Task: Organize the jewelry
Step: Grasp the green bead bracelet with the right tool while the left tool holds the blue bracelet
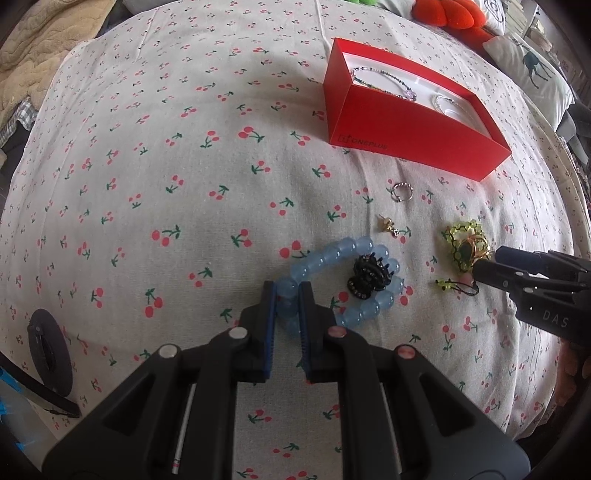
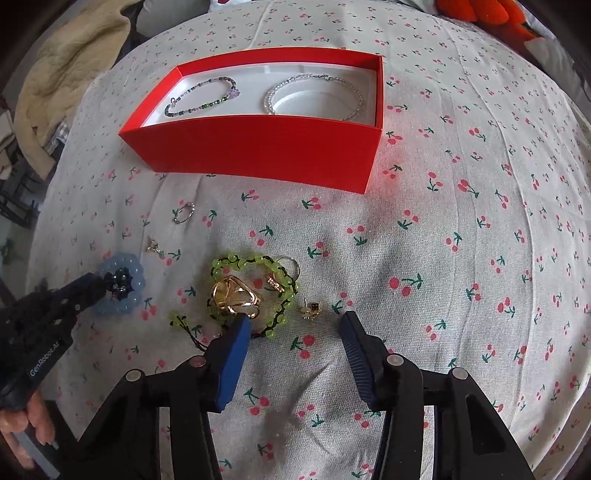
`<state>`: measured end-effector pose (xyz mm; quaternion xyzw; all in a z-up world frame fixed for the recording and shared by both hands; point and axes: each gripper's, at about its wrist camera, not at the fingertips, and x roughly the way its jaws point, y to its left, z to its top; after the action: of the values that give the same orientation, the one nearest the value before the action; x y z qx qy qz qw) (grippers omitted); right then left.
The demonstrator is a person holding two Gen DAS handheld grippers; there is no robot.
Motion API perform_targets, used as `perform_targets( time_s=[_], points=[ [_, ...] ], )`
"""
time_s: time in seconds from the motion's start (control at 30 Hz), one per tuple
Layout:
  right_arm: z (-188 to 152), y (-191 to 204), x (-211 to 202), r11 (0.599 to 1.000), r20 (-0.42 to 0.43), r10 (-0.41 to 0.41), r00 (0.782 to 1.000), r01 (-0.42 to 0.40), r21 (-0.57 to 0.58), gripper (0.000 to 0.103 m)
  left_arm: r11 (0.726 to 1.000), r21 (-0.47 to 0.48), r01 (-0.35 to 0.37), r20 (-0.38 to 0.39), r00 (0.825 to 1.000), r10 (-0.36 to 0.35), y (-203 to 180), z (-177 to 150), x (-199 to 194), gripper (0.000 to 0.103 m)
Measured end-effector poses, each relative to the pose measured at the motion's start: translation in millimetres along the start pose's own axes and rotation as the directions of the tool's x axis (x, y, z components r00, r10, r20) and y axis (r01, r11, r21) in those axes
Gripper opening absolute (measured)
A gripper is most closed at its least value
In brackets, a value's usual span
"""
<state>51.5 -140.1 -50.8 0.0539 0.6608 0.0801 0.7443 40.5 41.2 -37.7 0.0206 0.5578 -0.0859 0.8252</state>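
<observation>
Left wrist view: we are clamping the left hand-held gripper (image 1: 286, 291) on the blue bead bracelet (image 1: 345, 284), its pads pressing a bead on the bracelet's near left side. A black hair claw (image 1: 369, 275) is lying inside the bracelet's loop.

To the right, we are holding the right hand-held gripper (image 2: 295, 325) with its jaws apart and nothing pinched; its left pad is sitting at the near edge of the green bead bracelet (image 2: 255, 291). Gold rings (image 2: 236, 297) are resting inside that green loop, and a small gold earring (image 2: 312, 310) is lying just beside it, ahead of the gap between the jaws. A black cord with green beads (image 2: 184, 323) is trailing off to the left.

Farther out, a silver ring (image 1: 402, 192) and a gold stud (image 1: 388, 223) are lying apart on the cloth. Beyond them the red box (image 2: 258, 147) is standing open, with a dark beaded bracelet (image 2: 203, 96) and a clear beaded bracelet (image 2: 314, 96) inside on its white liner.

Everything is resting on a bed sheet (image 1: 184, 184) printed with cherries. A beige blanket (image 1: 37, 44) is bunched at the far left, and orange plush (image 1: 447, 14) and a pillow (image 1: 532, 70) are sitting at the far right.
</observation>
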Motion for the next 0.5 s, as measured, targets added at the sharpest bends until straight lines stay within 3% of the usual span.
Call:
perform_targets(
  time_s=[0.3,0.37,0.5],
  points=[
    [-16.4,-25.9,-5.2,1.000,-0.043,-0.014,0.999,0.014,0.000,0.023,1.000,0.019,-0.016,0.002,1.000,0.016,-3.1,0.0,1.5,0.013],
    [-18.7,-29.8,-5.9,1.000,-0.047,-0.017,0.999,0.017,0.000,0.014,1.000,0.024,-0.019,0.003,1.000,0.019,-3.9,-0.4,1.5,0.013],
    [-20.5,-31.4,-5.6,1.000,-0.041,-0.001,0.999,0.001,-0.003,0.010,0.999,0.030,-0.033,0.003,0.999,0.032,-6.2,-0.4,1.3,0.013]
  ],
)
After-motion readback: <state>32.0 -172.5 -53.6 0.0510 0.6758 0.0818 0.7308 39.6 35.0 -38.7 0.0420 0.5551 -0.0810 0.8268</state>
